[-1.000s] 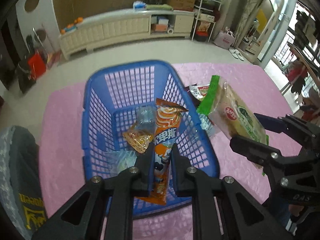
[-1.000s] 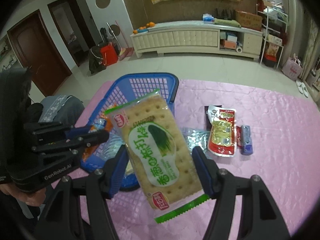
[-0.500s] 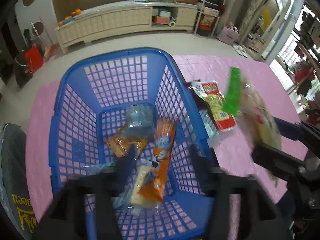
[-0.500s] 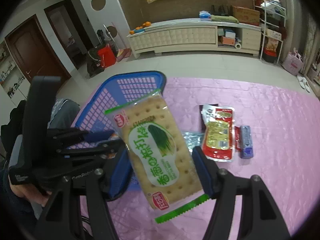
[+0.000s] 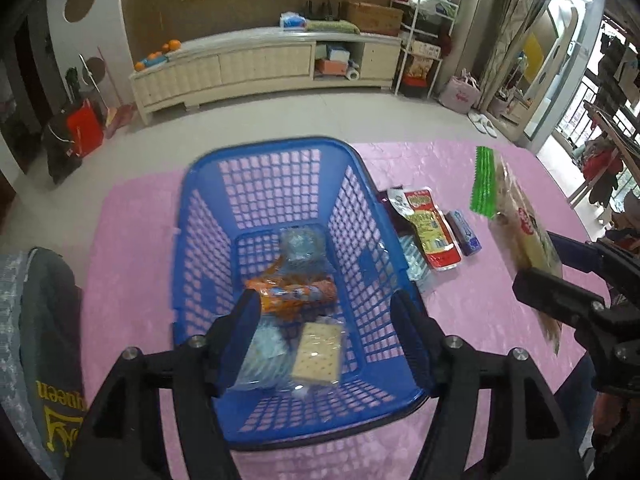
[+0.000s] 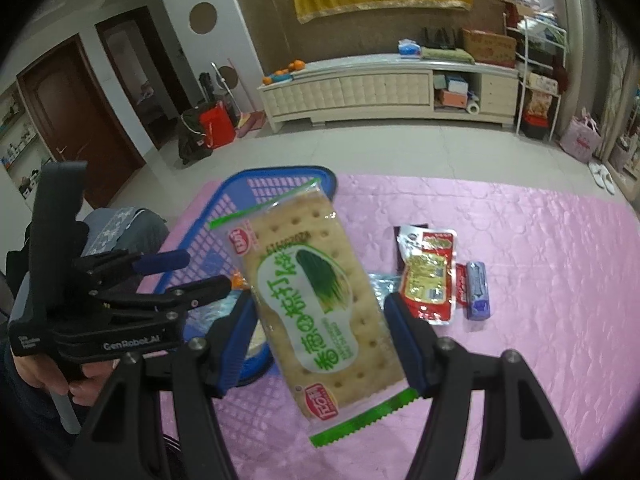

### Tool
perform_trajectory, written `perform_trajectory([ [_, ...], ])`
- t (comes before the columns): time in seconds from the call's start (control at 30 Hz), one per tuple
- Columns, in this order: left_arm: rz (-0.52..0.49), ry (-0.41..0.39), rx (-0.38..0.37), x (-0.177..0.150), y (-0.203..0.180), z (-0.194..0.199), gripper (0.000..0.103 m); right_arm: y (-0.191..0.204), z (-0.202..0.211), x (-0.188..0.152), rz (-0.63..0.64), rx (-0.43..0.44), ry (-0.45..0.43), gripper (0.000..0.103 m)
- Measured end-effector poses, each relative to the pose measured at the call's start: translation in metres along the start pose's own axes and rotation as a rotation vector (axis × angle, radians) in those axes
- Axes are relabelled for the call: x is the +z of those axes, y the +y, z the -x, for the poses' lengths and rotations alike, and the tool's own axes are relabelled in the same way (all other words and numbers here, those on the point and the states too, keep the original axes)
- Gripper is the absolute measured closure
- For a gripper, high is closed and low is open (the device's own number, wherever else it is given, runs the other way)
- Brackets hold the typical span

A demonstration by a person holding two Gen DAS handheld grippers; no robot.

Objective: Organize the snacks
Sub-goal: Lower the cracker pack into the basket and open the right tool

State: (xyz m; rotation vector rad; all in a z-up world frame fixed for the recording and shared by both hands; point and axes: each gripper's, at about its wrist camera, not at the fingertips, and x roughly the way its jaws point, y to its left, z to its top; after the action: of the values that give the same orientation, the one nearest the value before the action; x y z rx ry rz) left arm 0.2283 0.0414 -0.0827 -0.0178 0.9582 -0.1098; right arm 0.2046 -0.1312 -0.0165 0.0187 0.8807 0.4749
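A blue mesh basket (image 5: 264, 152) stands on the pink table cover, holding an orange snack packet (image 5: 292, 294), a small cracker pack (image 5: 318, 354) and clear wrappers. My left gripper (image 5: 324, 304) hangs over the basket, its jaws opening with nothing between them. It shows from the side (image 6: 204, 270) in the right wrist view. My right gripper (image 6: 319, 304) is shut on a large green-edged cracker packet (image 6: 304, 248), held in the air to the right of the basket (image 6: 280, 172). From the left wrist view, that packet (image 5: 520, 224) is seen edge-on.
A red sachet (image 6: 430, 280), a blue-grey bar (image 6: 478, 290) and a clear wrapper (image 5: 416, 260) lie on the pink cover (image 6: 520, 280) right of the basket. A person's hand (image 6: 40, 372) grips the left tool. A grey garment (image 5: 40, 320) lies at the table's left edge.
The left gripper let go of the orange snack packet, which now lies across the basket floor, and its jaws spread wide. The right gripper kept hold of the cracker packet.
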Motion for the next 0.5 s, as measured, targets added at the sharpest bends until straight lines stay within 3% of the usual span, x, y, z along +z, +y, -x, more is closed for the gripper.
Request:
perform_trajectory([
  [0.2, 0.010, -0.052, 0.030, -0.008, 0.024, 0.028, 0.033, 0.030, -0.004, 0.008, 0.045, 0.024, 0.004, 0.034],
  [0.5, 0.039, -0.065, 0.076, -0.017, 0.064, 0.035, 0.032, 0.067, -0.040, 0.020, 0.118, 0.048, 0.050, 0.034],
])
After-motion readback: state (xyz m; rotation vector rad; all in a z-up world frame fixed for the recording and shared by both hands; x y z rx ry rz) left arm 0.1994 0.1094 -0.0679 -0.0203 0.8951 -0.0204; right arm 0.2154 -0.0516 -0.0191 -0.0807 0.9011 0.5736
